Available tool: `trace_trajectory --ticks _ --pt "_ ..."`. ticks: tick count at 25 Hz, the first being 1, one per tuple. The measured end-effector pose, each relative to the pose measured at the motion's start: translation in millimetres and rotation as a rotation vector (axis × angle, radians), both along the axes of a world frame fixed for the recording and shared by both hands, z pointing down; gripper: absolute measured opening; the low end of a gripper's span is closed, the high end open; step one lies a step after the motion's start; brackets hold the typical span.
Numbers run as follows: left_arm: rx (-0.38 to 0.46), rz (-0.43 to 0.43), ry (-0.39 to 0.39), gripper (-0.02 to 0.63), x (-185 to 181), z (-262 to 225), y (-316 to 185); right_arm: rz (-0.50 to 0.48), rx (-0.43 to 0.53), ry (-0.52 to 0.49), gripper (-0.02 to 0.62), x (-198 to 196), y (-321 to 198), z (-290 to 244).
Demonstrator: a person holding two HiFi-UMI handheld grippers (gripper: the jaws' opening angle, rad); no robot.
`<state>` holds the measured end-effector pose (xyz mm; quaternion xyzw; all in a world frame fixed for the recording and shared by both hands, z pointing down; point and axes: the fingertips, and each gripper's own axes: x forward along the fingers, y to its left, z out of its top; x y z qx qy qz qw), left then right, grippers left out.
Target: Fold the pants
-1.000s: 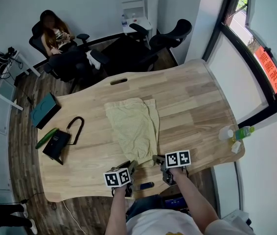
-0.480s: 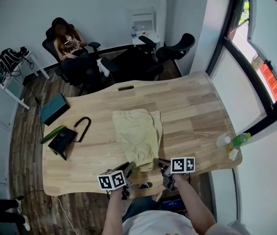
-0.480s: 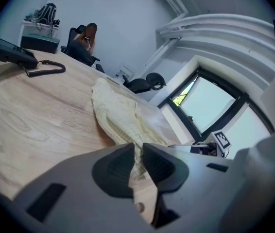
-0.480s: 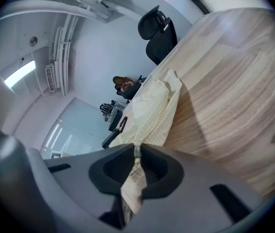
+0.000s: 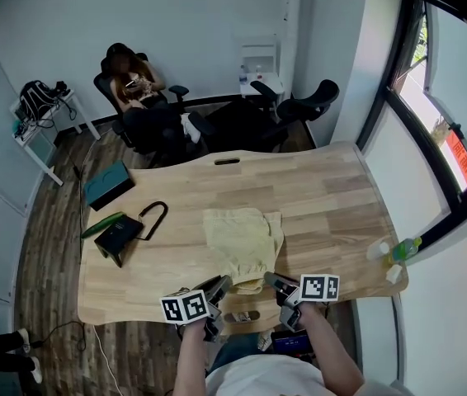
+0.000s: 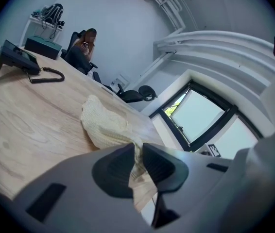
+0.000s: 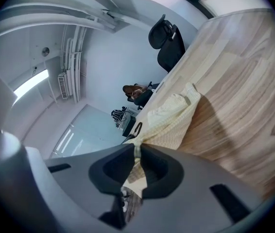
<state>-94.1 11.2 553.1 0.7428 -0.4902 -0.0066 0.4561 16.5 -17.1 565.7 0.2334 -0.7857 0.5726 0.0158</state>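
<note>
Pale yellow pants (image 5: 242, 242) lie on the wooden table (image 5: 324, 196), their near end lifted off the top. My left gripper (image 5: 217, 287) is shut on the near left corner of the pants (image 6: 109, 126), with cloth pinched between its dark pads (image 6: 113, 171). My right gripper (image 5: 273, 282) is shut on the near right corner of the pants (image 7: 169, 119), fabric squeezed between its pads (image 7: 159, 171). Both grippers hang above the table's near edge, side by side, and the cloth sags from them back down to the tabletop.
A black bag with a strap (image 5: 122, 236), a green object (image 5: 101, 224) and a teal box (image 5: 108, 184) sit at the table's left. Bottles (image 5: 398, 248) stand at the right edge. A seated person (image 5: 134, 85) and office chairs (image 5: 308, 106) are beyond the far side.
Both grippers have risen together with the pants' near end; the flat stretch of cloth on the table has grown shorter and bunched. The head view has shifted.
</note>
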Motion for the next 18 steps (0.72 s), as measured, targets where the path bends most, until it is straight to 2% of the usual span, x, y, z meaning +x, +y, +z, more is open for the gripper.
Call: trace_trajectory --ticks 4,18 --pt "0.016 -0.016 0.040 0.060 -2 -10 -4 -0.007 0.005 -0.022 0.037 -2 -6 -7" --pt "-0.001 -0.012 0.040 0.060 -10 -9 -43 -0.025 -0.004 -0.006 0.038 -10 -43 -4"
